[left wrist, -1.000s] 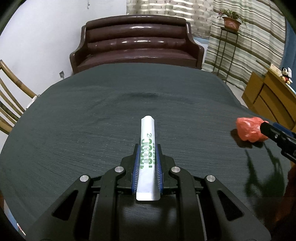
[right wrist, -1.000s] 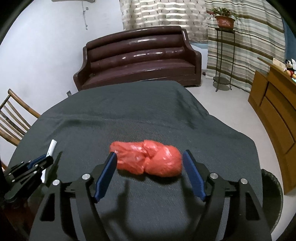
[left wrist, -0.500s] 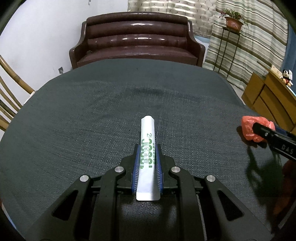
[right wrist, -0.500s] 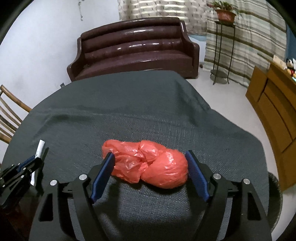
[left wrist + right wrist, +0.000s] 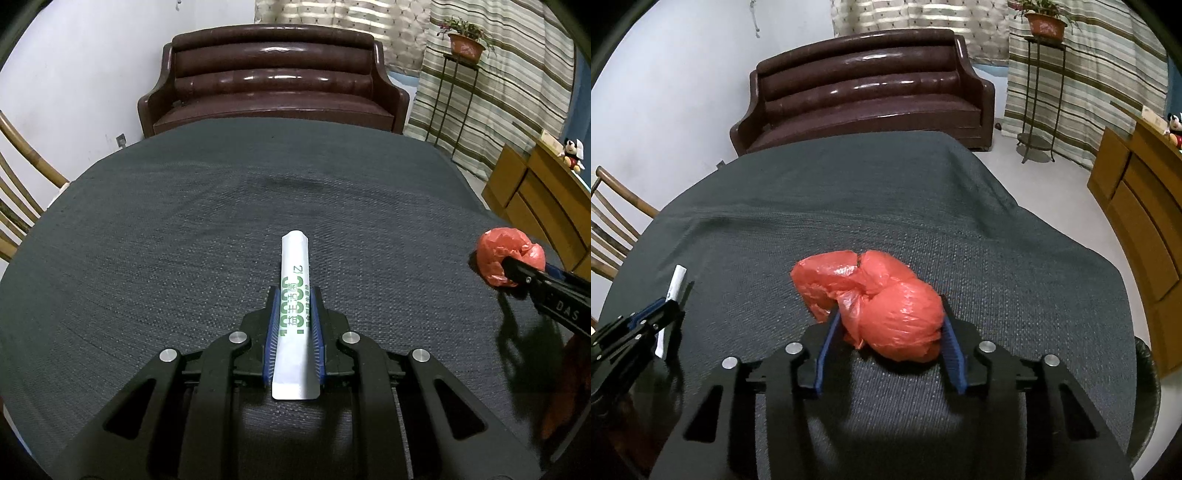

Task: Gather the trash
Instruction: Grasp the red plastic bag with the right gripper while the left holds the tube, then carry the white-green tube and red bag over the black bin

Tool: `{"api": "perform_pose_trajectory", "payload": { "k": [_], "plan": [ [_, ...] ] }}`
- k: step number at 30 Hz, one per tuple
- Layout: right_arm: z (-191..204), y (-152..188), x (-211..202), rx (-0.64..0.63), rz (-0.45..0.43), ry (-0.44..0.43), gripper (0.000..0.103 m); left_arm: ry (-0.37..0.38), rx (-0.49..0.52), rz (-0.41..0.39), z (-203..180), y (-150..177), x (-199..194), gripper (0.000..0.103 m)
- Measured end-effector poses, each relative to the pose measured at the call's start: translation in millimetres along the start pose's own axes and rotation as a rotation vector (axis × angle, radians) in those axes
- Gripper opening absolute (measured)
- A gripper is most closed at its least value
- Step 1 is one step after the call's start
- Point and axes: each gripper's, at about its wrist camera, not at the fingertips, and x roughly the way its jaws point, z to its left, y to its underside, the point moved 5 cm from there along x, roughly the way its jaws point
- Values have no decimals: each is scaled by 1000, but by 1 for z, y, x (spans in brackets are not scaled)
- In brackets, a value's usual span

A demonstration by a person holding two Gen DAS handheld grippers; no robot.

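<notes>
My left gripper [image 5: 293, 295] is shut on a white tube with green print [image 5: 294, 306], held above the dark tablecloth [image 5: 184, 240]; the tube sticks out past the fingertips. My right gripper [image 5: 890, 314] is shut on a crumpled red plastic bag [image 5: 882, 310], which bulges forward and left past the blue pads. In the left wrist view the red bag [image 5: 508, 258] and the right gripper [image 5: 517, 271] show at the far right. In the right wrist view the left gripper [image 5: 661, 310] with the tube [image 5: 674, 286] shows at the far left.
A brown leather sofa [image 5: 273, 77] stands behind the table. A wooden chair [image 5: 14, 192] is at the left, a wooden cabinet [image 5: 543, 199] at the right, a plant stand [image 5: 1039, 74] by the striped curtain. A dark bin rim [image 5: 1147, 387] shows below the table's right edge.
My right gripper has closed on the red bag, squeezing it between the pads. My left gripper still holds the tube and has shifted only slightly.
</notes>
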Motion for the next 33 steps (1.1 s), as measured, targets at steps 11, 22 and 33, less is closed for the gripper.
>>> {"api": "perform_pose_trajectory", "payload": {
  "k": [11, 22, 33],
  "plan": [
    [1, 9, -17, -7, -18, -15, 44, 14, 7, -3, -11, 5, -9, 16],
    [-13, 26, -43, 8, -46, 4, 44, 59, 27, -4, -43, 19, -23, 16],
    [-40, 45, -70, 56, -81, 35, 44, 123, 74, -7, -89, 35, -41, 16]
  ]
}}
